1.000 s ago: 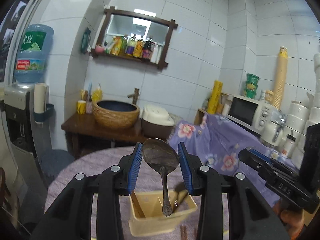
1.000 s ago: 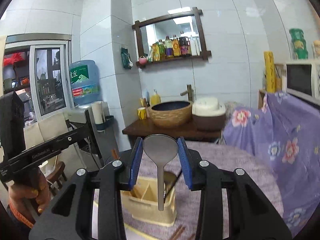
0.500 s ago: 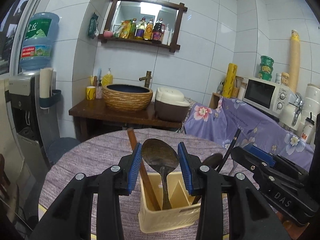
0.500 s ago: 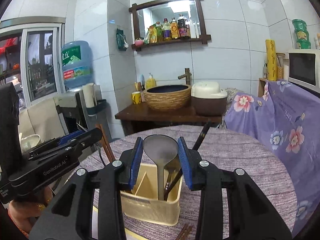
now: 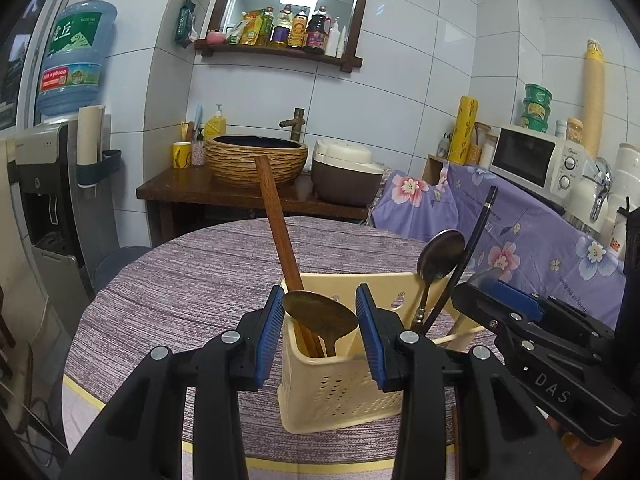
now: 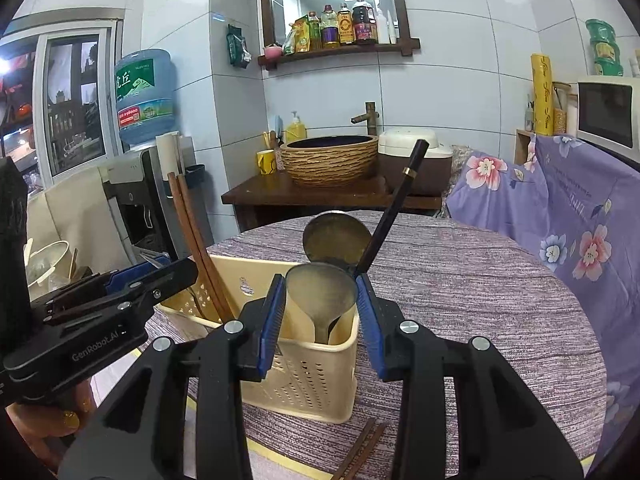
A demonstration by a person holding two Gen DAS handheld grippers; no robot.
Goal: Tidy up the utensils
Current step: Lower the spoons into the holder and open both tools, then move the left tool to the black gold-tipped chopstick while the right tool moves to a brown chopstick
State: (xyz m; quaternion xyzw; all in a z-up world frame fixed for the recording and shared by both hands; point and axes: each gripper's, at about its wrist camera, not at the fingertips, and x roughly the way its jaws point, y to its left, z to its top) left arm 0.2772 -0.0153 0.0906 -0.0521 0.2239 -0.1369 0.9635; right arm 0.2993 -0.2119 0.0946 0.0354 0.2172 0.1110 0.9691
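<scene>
Both spoons lowered since earlier, handles now inside cream utensil caddy (image 5: pixel 340 392) at frame centre. Left gripper (image 5: pixel 318 330) fingers clench dark spoon (image 5: pixel 320 314); right gripper (image 6: pixel 320 316) fingers clench steel spoon (image 6: pixel 320 292), bowls up for sorting.

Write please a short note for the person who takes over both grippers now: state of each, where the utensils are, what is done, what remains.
Left gripper: shut on a dark spoon, handle down in the yellow holder, beside the wooden chopsticks.
Right gripper: shut on a silver spoon, handle inside the other compartment.
Done: another spoon and a black chopstick stand there.
Left: release both spoons; brown chopsticks lie on the table.
</scene>
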